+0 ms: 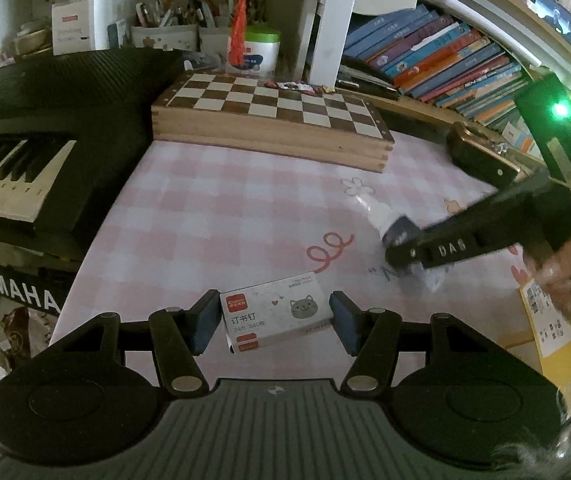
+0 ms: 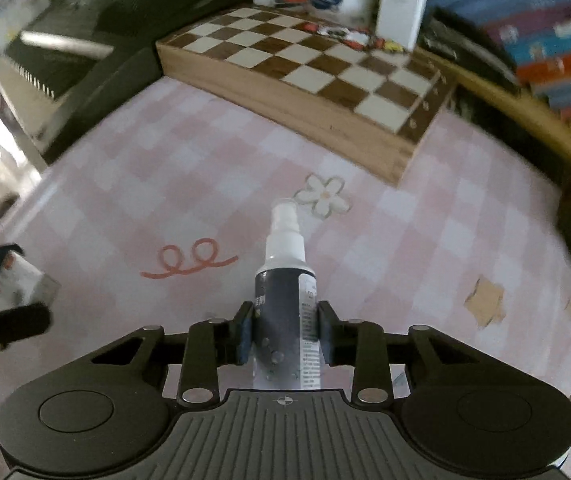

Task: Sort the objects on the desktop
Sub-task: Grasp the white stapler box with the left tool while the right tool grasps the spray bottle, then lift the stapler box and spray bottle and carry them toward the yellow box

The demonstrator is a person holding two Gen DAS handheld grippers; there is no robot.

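Note:
A small white staple box (image 1: pixel 275 318) with a cat drawing sits crosswise between the blue pads of my left gripper (image 1: pixel 275 322), which is shut on it above the pink checked desk mat (image 1: pixel 213 216). The right wrist view shows that box (image 2: pixel 17 284) at the left edge, still in the left gripper (image 2: pixel 9 286). My right gripper (image 2: pixel 285 332) is shut on a dark spray bottle (image 2: pixel 285 300) with a white nozzle that points away over the mat. From the left wrist view, the right gripper (image 1: pixel 403 242) and the spray bottle (image 1: pixel 379 212) appear at the right, held by a hand (image 1: pixel 565 268).
A wooden chessboard box (image 1: pixel 269 120) lies at the back of the mat. A black Yamaha keyboard (image 1: pixel 25 152) fills the left side. Books (image 1: pixel 445 56) lean on the shelf at the right, with a black case (image 1: pixel 481 156) below them. A yellow labelled packet (image 1: pixel 545 320) lies at the right edge.

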